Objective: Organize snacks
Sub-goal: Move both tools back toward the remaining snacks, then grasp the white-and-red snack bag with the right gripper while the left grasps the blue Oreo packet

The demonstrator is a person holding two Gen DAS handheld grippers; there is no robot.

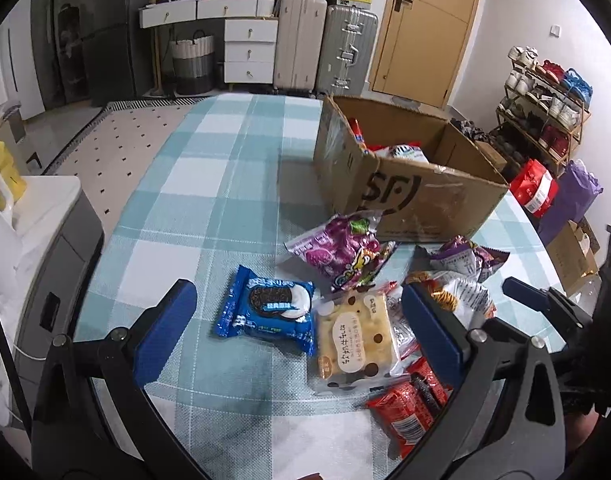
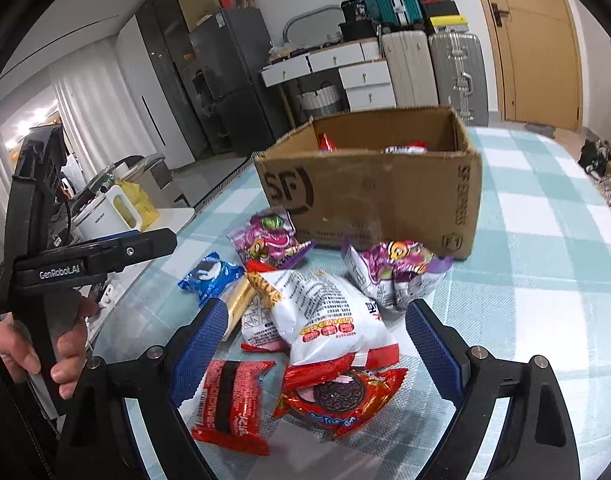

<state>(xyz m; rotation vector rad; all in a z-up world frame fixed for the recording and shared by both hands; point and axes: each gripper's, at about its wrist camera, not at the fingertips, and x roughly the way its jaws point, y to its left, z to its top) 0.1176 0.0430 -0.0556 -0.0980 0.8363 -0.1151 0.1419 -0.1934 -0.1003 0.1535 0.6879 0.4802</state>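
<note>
A pile of snack packets lies on the checked tablecloth in front of an open cardboard box that holds a few packets; the box also shows in the right wrist view. My left gripper is open and empty, its fingers either side of a blue Oreo packet and a yellow cheese-print cake packet. My right gripper is open and empty around a white puffed packet, with a red Oreo packet and a red bar packet below it. Purple packets lie near the box.
The left gripper's black handle and the hand holding it show at the left of the right wrist view. The table's left edge borders a grey-white cabinet. Suitcases, drawers and a shoe rack stand beyond the table.
</note>
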